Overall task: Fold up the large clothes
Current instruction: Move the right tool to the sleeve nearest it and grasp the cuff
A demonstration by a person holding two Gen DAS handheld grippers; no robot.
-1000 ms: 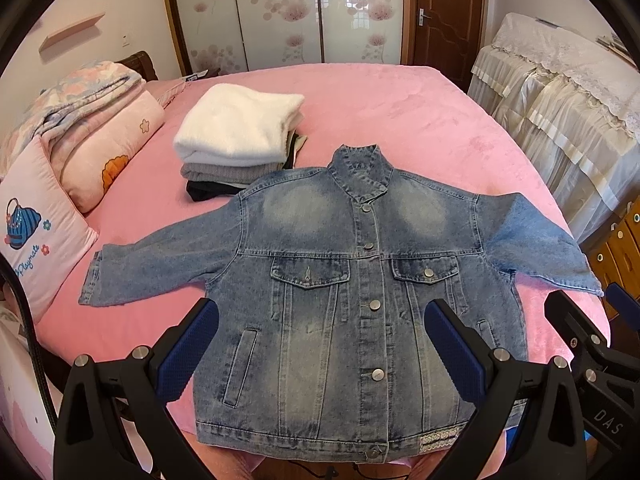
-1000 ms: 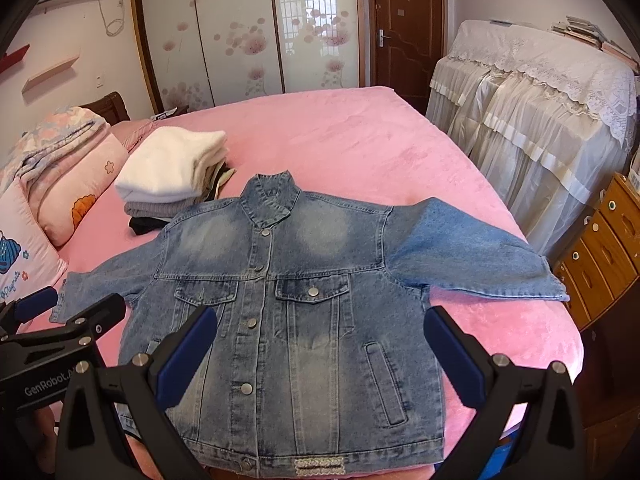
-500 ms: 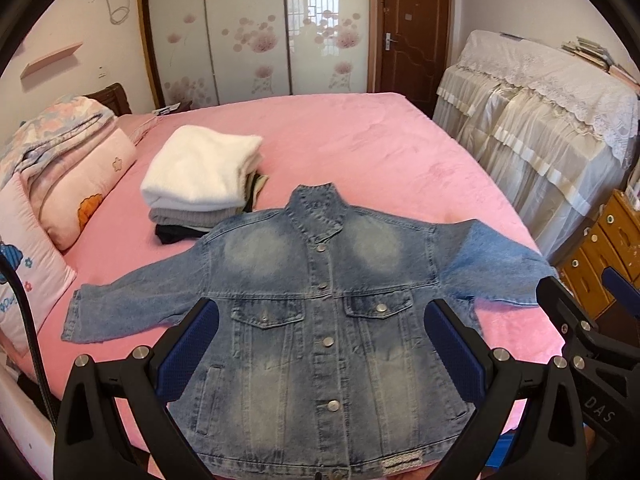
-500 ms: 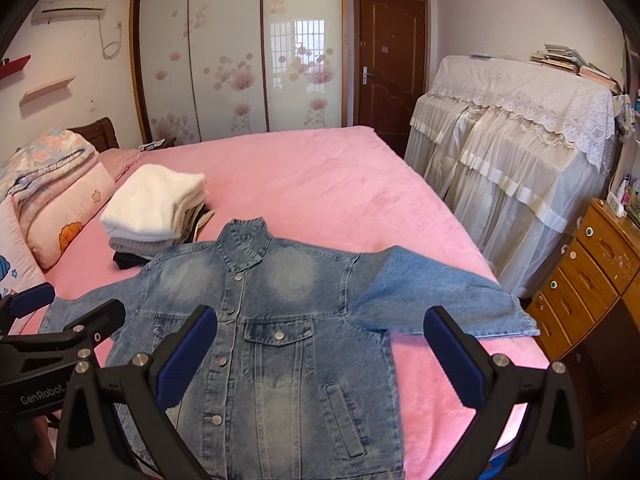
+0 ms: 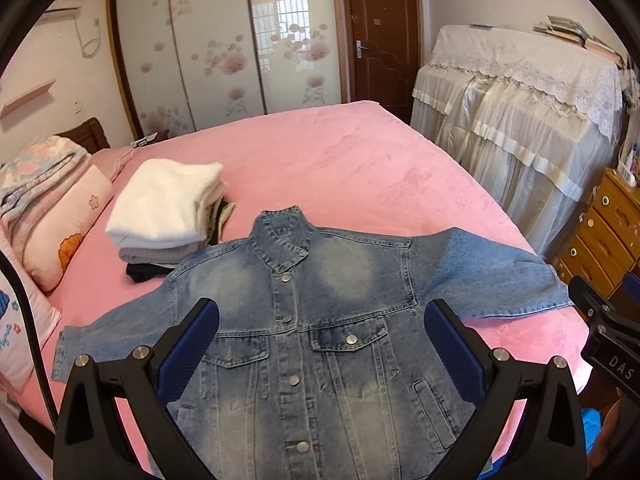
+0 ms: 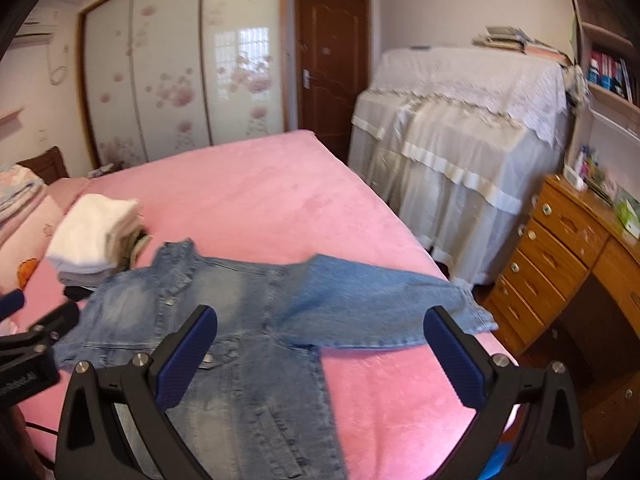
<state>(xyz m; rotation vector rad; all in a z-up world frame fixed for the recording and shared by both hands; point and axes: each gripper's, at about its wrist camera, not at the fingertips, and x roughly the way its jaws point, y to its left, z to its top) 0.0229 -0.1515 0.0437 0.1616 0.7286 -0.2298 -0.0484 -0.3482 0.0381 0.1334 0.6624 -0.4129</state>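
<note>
Surroundings: a pink bed [image 5: 360, 168] fills the room; a stack of folded clothes [image 5: 168, 208], white on top, sits just beyond the jacket's left shoulder, its edge meeting the denim. Pillows [image 5: 60, 216] lie at the bed's left edge. A lace-draped piece of furniture [image 5: 516, 120] and a wooden drawer unit [image 6: 560, 252] stand past the bed's right side; a flowered sliding wardrobe [image 5: 208, 52] and a brown door [image 5: 380, 32] close the far wall.

Task item: a denim jacket [image 5: 320, 344] lies face up and buttoned on the near part of the bed, collar away from the cameras, both sleeves spread outward.

Left gripper [image 5: 320, 344]: fingers spread wide, blue pads empty, hovering above the jacket's chest without touching it.

Right gripper [image 6: 320, 348]: fingers likewise wide apart and empty, above the jacket's right armpit and sleeve; nothing lies between it and the cloth.

View differences: the left wrist view shows the whole front, pockets and left sleeve sharply; the right wrist view, blurred, shows the right sleeve's cuff [image 6: 476, 312] at the bed's edge, a bookshelf [image 6: 608, 72], and the other gripper at far left.
</note>
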